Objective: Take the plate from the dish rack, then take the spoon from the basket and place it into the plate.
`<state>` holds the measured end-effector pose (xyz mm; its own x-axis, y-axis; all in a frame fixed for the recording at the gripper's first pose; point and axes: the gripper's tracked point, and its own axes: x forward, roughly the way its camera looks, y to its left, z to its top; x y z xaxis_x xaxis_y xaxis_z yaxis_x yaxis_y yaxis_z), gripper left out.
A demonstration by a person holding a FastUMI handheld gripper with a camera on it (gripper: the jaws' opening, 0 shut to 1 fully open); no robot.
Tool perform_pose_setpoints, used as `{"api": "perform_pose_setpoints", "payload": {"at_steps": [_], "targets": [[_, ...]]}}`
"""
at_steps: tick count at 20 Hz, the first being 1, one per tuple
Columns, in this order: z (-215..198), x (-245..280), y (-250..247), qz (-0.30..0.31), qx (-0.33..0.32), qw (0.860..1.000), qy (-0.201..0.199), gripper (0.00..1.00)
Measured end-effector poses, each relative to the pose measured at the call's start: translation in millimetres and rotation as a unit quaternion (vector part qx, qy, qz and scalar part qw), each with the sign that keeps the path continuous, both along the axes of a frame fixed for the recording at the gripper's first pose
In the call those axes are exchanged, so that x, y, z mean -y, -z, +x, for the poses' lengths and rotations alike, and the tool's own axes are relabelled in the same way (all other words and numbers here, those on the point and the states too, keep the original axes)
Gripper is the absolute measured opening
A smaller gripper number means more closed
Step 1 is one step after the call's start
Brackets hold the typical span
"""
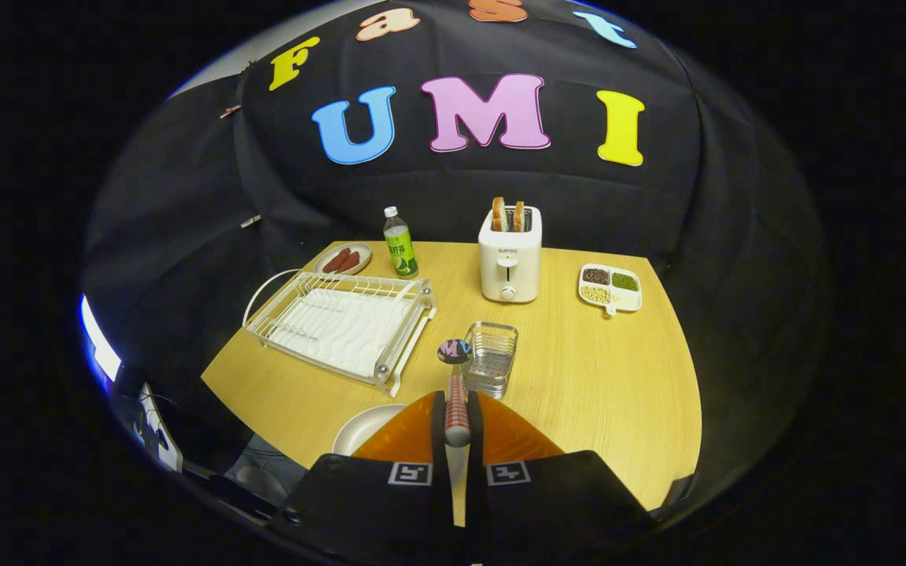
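Hand-held gripper [457,417] clamps the spoon [456,393] handle, level above the plate [362,428].

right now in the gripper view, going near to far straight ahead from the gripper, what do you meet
gripper shut on the spoon → metal basket → white toaster with two bread slices in its slots

The hand-held gripper [457,428] has two orange, wedge-shaped fingers [402,436] with narrow black inner edges. Behind them sit two bulky black blocks, each carrying a square black-and-white marker [410,472] (one per side) near its front edge.
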<state>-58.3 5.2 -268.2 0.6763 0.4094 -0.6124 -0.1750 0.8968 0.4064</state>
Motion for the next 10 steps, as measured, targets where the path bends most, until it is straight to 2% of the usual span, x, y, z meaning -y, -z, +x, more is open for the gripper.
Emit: {"api": "perform_pose_setpoints", "payload": {"at_steps": [5,10], "targets": [[-50.9,-42.8,15.8,0.005,-0.032,0.999,-0.033,0.1],[-77.0,-79.5,49.0,-0.011,-0.069,0.995,-0.067,0.1]]}}
